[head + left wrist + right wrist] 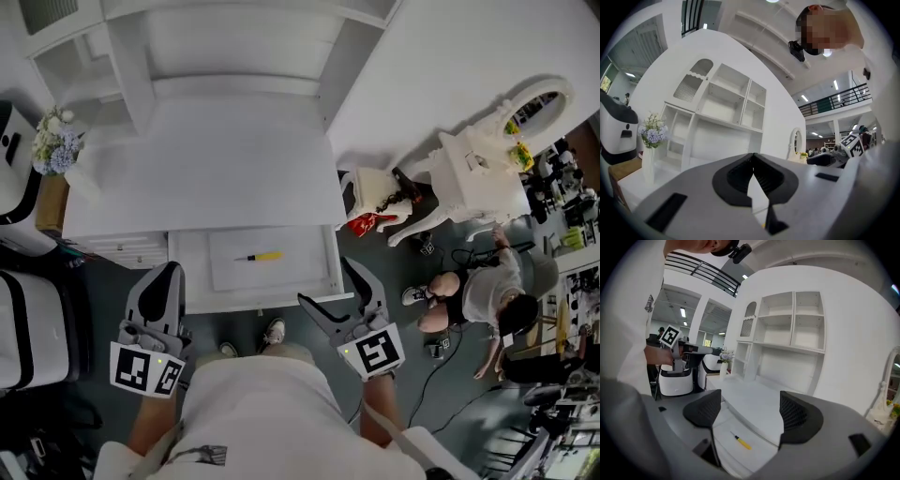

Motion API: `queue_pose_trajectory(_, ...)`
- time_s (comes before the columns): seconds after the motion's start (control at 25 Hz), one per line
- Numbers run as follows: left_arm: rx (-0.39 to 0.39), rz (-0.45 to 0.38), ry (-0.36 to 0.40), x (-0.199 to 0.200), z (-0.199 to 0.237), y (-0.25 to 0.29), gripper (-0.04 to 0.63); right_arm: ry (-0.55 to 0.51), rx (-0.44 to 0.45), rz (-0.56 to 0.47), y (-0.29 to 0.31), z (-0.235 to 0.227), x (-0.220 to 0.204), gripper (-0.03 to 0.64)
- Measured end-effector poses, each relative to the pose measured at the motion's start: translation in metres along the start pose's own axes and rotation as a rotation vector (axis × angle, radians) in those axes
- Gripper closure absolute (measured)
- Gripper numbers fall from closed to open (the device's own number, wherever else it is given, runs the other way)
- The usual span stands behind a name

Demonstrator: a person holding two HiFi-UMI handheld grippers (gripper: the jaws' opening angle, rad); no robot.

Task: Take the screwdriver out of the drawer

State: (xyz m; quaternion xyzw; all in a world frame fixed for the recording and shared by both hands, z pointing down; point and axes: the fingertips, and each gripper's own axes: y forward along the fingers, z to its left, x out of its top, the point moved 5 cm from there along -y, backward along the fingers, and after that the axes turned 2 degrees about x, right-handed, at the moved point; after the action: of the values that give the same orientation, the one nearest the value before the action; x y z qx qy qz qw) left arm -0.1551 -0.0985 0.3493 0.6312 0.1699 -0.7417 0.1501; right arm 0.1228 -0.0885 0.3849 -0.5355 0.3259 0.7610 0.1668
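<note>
A yellow-handled screwdriver [264, 255] lies alone in the open white drawer [192, 277] of a white desk [206, 169]. My left gripper [165, 274] hangs at the drawer's front left corner, jaws shut on nothing. My right gripper [323, 278] stands open at the drawer's front right corner, apart from the tool. In the right gripper view the screwdriver [742, 441] shows between and beyond the open jaws of the right gripper [750, 414], inside the drawer [761, 453]. The left gripper [753, 161] points at the desk's shelves, pads touching at the tips.
A vase of flowers [54, 142] stands at the desk's left edge, with a white machine [17, 187] beside it. The shelf unit [234, 47] rises at the desk's back. To the right are a small white vanity [483, 173], a red item [368, 223] and a person sitting on the floor [487, 295].
</note>
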Motion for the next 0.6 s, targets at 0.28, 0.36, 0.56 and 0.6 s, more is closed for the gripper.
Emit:
queue_pose_trajectory(0.28, 0.106, -0.014, -0.003, 0.003, 0.000, 0.008, 0.580, -0.064, 0.141, 0.100, 0.050, -0.013, -0.034, 0.227)
queue_pose_trajectory(0.36, 0.132, -0.012, -0.003, 0.001, -0.001, 0.007, 0.580, -0.086, 0.183, 0.147, 0.059, -0.010, -0.048, 0.227)
queue_pose_trajectory(0.56, 0.208, 0.003, -0.007, -0.003, 0.004, 0.000, 0.580, -0.090, 0.257, 0.218, 0.090, -0.006, -0.090, 0.229)
queue_pose_trajectory(0.6, 0.220, 0.008, -0.007, -0.005, 0.004, -0.001, 0.580, -0.103, 0.270, 0.241, 0.097, -0.006, -0.101, 0.229)
